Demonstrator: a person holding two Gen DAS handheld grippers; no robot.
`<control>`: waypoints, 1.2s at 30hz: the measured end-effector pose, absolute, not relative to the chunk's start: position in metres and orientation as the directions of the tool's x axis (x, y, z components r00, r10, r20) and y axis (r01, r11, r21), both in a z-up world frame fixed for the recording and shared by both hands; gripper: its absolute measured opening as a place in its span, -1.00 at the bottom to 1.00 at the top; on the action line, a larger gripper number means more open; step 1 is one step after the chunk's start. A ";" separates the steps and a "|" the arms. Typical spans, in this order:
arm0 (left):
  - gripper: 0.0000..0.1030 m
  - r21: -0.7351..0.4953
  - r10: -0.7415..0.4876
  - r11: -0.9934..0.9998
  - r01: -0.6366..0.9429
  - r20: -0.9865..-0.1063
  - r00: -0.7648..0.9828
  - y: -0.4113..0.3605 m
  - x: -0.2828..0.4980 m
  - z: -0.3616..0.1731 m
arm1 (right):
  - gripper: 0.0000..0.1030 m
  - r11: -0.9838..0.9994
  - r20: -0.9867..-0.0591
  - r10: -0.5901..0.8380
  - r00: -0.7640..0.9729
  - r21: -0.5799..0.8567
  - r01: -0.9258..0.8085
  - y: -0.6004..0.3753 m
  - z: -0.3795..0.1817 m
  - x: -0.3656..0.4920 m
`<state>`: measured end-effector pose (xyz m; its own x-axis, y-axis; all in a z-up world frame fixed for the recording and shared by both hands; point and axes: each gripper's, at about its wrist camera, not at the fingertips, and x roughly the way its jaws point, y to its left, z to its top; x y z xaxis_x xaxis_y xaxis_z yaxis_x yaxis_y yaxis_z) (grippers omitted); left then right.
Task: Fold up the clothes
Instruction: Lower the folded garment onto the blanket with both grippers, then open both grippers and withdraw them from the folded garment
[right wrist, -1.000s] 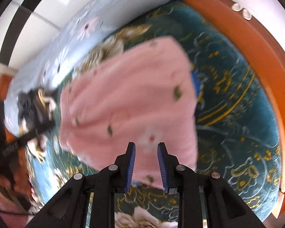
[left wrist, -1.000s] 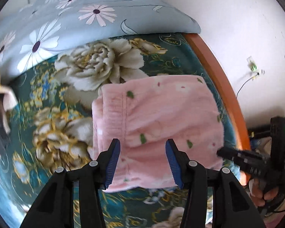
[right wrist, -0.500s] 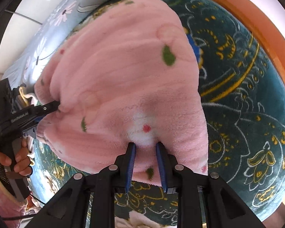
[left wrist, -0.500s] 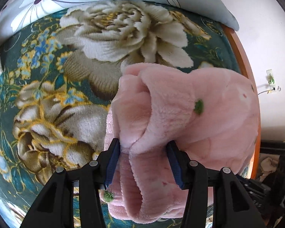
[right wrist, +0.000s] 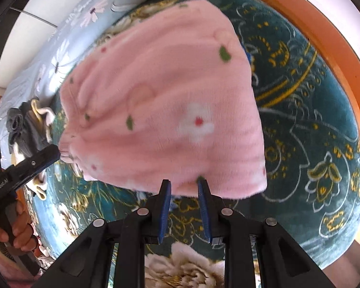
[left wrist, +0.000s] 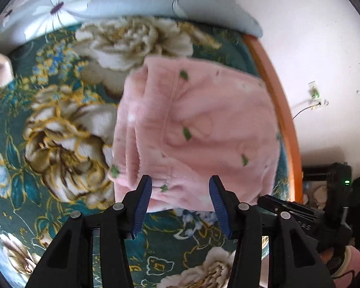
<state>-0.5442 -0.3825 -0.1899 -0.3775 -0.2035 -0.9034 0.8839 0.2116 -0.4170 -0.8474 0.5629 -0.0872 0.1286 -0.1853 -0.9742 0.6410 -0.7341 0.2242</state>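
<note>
A folded pink fleece garment [left wrist: 199,132] with small green leaves and white flowers lies on the teal floral bedspread [left wrist: 60,132]; it also shows in the right wrist view [right wrist: 165,105]. My left gripper [left wrist: 180,187] is open and empty, its tips just short of the garment's near edge. My right gripper [right wrist: 184,187] is open a little and empty, at the garment's near edge. The left gripper's tip [right wrist: 48,154] touches the garment's left corner in the right wrist view.
A light blue daisy quilt [left wrist: 96,4] lies at the far side. The orange wooden bed frame [left wrist: 276,100] and a white wall run along the right. A heap of grey and cream clothes [right wrist: 28,124] lies to the left.
Both grippers have let go of the pink garment and pulled back from it. The garment now lies flat and folded on the bedspread.
</note>
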 end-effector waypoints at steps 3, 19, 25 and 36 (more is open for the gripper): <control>-0.02 -0.395 -0.156 0.281 0.874 -0.918 -0.365 -0.388 -0.537 -0.217 | -0.49 -0.739 -0.975 -0.190 0.114 0.219 0.637 0.562 -0.089 -0.850; -0.03 -0.299 -0.153 0.345 0.890 -0.953 -0.261 -0.347 -0.551 -0.196 | -0.49 -0.663 -0.980 -0.121 0.160 0.200 0.722 0.537 -0.074 -0.809; 0.08 -0.292 -0.178 0.334 0.896 -0.953 -0.244 -0.335 -0.561 -0.190 | -0.42 -0.661 -0.975 -0.086 0.203 0.208 0.721 0.529 -0.089 -0.794; 0.60 -0.317 -0.190 0.360 0.878 -0.946 -0.263 -0.307 -0.556 -0.191 | 0.70 -0.635 -0.986 -0.068 0.152 0.160 0.756 0.518 -0.088 -0.786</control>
<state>-0.5562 -0.3075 -0.1912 -0.2634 -0.1904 -0.9457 0.8776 0.3598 -0.3169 -0.7860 0.5181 -0.0881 0.1516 -0.0675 -0.9861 0.7557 -0.6352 0.1597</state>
